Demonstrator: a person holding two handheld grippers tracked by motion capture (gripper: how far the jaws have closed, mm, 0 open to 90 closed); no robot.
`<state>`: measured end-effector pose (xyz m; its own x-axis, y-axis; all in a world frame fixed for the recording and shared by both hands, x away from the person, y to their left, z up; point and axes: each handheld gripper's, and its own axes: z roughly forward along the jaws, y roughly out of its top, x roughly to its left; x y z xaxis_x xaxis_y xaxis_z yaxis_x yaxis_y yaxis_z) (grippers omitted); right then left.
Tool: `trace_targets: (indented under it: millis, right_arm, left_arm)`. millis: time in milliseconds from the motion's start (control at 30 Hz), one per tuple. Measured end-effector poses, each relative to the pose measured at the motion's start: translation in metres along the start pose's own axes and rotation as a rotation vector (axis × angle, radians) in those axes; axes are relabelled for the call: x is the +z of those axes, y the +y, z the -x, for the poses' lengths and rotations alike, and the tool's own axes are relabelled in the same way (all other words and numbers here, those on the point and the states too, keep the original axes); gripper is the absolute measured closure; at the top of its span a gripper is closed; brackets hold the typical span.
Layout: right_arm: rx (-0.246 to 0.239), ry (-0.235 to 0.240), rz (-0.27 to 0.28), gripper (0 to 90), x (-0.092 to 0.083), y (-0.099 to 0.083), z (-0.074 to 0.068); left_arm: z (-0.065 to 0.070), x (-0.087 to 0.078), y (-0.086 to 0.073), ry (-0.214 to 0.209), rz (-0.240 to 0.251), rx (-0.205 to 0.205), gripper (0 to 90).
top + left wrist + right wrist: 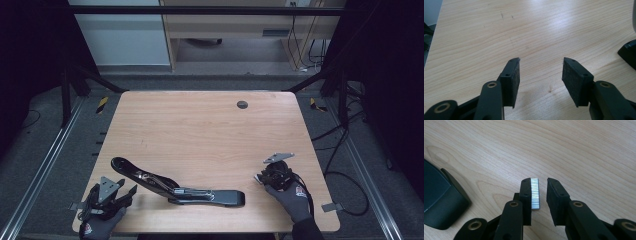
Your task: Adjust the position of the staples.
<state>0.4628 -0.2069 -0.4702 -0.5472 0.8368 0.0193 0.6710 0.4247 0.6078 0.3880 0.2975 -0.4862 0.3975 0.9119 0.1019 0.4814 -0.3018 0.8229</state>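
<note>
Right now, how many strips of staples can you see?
1. The strip sits between the fingers of the right gripper, against one pad, apart from the other. More may be hidden inside the open stapler.

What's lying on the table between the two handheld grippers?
In the high view, a big black stapler, opened up, lies on the table between the left gripper and the right gripper.

Light wood table (200,130) with rounded corners and 1 small dark round cap (242,104) set in near the far edge. A big black stapler (175,186) lies opened out flat near the front edge, and that's all that's sitting on it.
</note>
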Motion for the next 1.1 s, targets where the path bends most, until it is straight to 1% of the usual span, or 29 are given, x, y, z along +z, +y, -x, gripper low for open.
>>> trace_targets:
  millis: [33,67,100,133,167,200,267,300,333,367,433,467,500,533,567,600,667,900,1100]
  right_arm:
    - [0.005,0.010,-0.001,74.3,0.000,0.000,0.000]
    - [0.007,0.008,-0.006,74.3,0.001,0.000,-0.001]
    - [-0.002,0.008,-0.002,74.3,0.003,0.000,-0.001]
    - [0.004,0.014,-0.012,74.3,0.002,0.000,-0.002]
    - [-0.010,0.008,-0.009,74.3,0.004,0.000,-0.002]
    - [0.002,0.016,-0.013,74.3,0.004,0.000,-0.003]
    - [-0.016,0.014,-0.012,74.3,0.005,0.000,-0.003]
    - [-0.019,0.012,-0.015,74.5,0.006,0.001,-0.003]
    - [-0.008,0.019,-0.024,74.9,0.007,0.001,-0.004]
    - [-0.020,0.014,-0.021,75.1,0.008,0.001,-0.003]
    - [-0.016,0.009,-0.028,75.8,0.010,0.001,-0.003]
    - [-0.025,0.010,-0.030,75.9,0.010,0.001,-0.003]
    - [-0.007,0.013,-0.039,76.3,0.010,0.001,-0.004]
    - [-0.024,0.009,-0.036,76.5,0.011,0.001,-0.003]
    - [-0.016,0.004,-0.041,76.7,0.012,0.001,-0.004]
    - [-0.015,0.012,-0.045,77.2,0.012,0.001,-0.003]
    - [-0.030,0.001,-0.045,77.6,0.013,0.001,-0.003]
    - [-0.036,0.008,-0.046,78.1,0.013,0.001,-0.003]
    - [-0.052,0.020,-0.020,78.1,0.006,0.001,-0.003]
  left_arm:
    - [0.000,0.000,0.000,0.001,0.001,-0.002,47.9]
    - [0.000,0.000,0.000,0.002,0.002,-0.004,47.8]
    - [0.000,0.000,0.000,0.001,0.001,-0.006,47.7]
    - [0.000,0.000,0.000,0.001,0.001,-0.008,47.7]
    - [-0.001,0.000,0.000,0.003,0.000,-0.007,47.6]
    - [-0.001,0.000,0.000,0.003,-0.003,-0.008,47.6]
    - [-0.001,0.001,0.000,0.004,-0.005,-0.003,47.5]
    - [-0.001,0.001,0.000,0.004,-0.006,-0.003,47.5]
    - [-0.001,0.001,0.000,0.004,-0.006,-0.003,47.5]
    - [-0.001,0.001,0.000,0.004,-0.007,-0.002,47.5]
    - [-0.001,0.001,0.000,0.004,-0.007,-0.002,47.5]
    - [-0.001,0.001,0.000,0.004,-0.008,-0.002,47.5]
    - [-0.001,0.001,0.000,0.003,-0.009,-0.001,47.5]
    - [-0.001,0.001,0.000,0.003,-0.009,0.000,47.6]
    - [-0.001,0.001,0.000,0.003,-0.009,0.001,47.6]
    - [-0.001,0.001,0.000,0.003,-0.009,0.000,47.6]
    - [-0.001,0.001,0.000,0.003,-0.009,0.000,47.6]
    - [-0.001,0.001,-0.001,0.004,-0.010,0.000,47.6]
    - [0.000,0.001,0.000,0.003,-0.011,-0.001,47.6]
